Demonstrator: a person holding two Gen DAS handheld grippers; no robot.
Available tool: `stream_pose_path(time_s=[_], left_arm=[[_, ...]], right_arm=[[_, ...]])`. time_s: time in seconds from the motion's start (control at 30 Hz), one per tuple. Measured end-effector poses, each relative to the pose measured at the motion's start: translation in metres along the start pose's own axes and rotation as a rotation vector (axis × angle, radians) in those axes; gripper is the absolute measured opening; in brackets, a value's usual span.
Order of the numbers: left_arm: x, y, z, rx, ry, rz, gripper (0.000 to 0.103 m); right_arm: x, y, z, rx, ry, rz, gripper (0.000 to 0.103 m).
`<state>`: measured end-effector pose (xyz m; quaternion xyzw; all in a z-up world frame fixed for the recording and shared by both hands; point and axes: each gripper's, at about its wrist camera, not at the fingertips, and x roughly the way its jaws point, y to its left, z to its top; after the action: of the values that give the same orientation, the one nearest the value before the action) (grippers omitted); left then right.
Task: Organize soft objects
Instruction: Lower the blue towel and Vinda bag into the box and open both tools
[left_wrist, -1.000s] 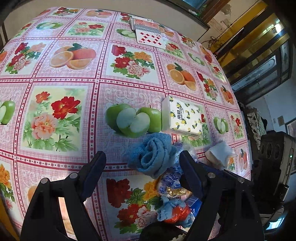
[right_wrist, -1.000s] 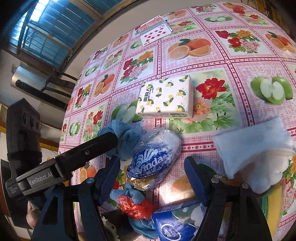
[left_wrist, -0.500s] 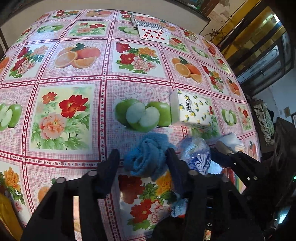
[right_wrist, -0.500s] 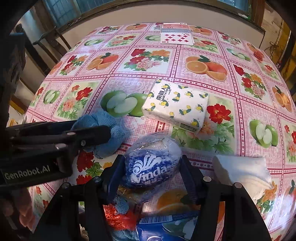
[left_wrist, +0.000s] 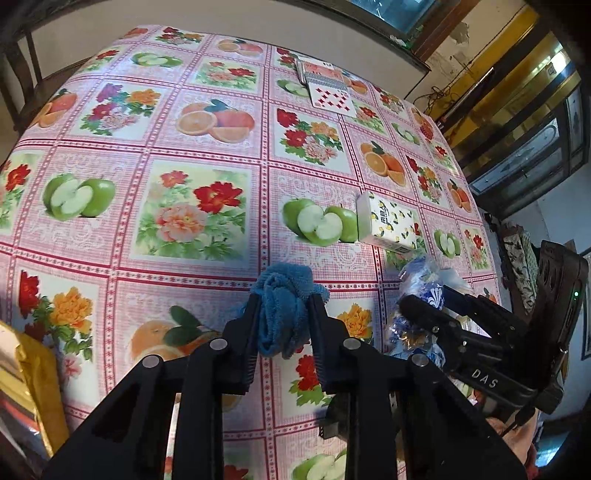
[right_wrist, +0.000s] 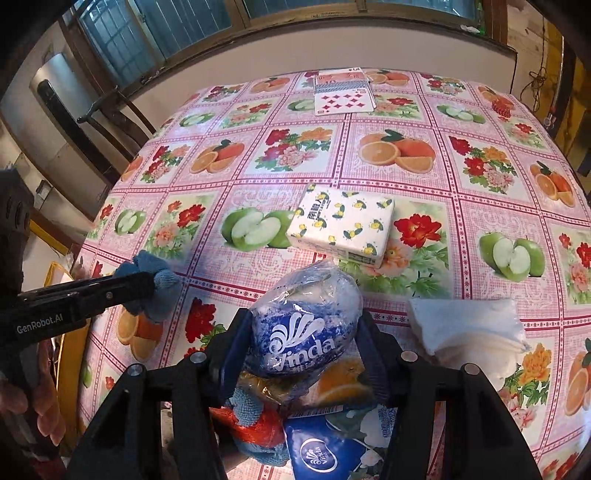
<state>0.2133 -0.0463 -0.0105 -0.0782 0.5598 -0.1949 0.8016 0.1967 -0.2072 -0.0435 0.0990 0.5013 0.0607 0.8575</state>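
Observation:
My left gripper (left_wrist: 283, 301) is shut on a crumpled blue cloth (left_wrist: 282, 306), held just above the fruit-print tablecloth (left_wrist: 192, 206). From the right wrist view the same blue cloth (right_wrist: 155, 284) shows at the left, pinched by the left gripper (right_wrist: 147, 284). My right gripper (right_wrist: 303, 328) is shut on a blue and white Vinda tissue bag (right_wrist: 303, 325), also seen as a crinkled bag (left_wrist: 421, 280) in the left wrist view. A white tissue pack with lemon print (right_wrist: 343, 229) lies flat beyond it. A white folded cloth (right_wrist: 469, 328) rests at the right.
Playing cards (right_wrist: 341, 94) lie at the table's far edge. Below my right gripper sit a blue Vinda pack (right_wrist: 317, 450), a red-orange bundle (right_wrist: 255, 428) and more blue cloth. A yellow bag (left_wrist: 33, 373) hangs off the left edge. Chairs stand beyond the table.
Both grippers have closed: the left onto the blue cloth, the right onto the Vinda bag. Both objects now sit lifted slightly and drawn back from the tissue pack.

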Motion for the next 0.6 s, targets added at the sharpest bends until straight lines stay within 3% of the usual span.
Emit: stream_pose_path(time_s=[0.17, 0.3, 0.43, 0.6], left_arm=[[-0.049, 0.034, -0.009, -0.05, -0.062, 0.035, 0.022], [-0.093, 0.067, -0.025, -0.072, -0.114, 0.072, 0.022], [-0.137, 0.108, -0.047, -0.098, -0.159, 0.133, 0.022], [-0.171, 0.164, -0.076, -0.17, -0.191, 0.221, 0.022]], right_arm=[[-0.026, 0.016, 0.008, -0.009, -0.054, 0.021, 0.058], [-0.046, 0.044, 0.011, -0.022, -0.071, 0.094, 0.058], [-0.06, 0.095, 0.01, -0.08, -0.075, 0.177, 0.058], [-0.048, 0.176, 0.0, -0.159, -0.015, 0.324, 0.058]])
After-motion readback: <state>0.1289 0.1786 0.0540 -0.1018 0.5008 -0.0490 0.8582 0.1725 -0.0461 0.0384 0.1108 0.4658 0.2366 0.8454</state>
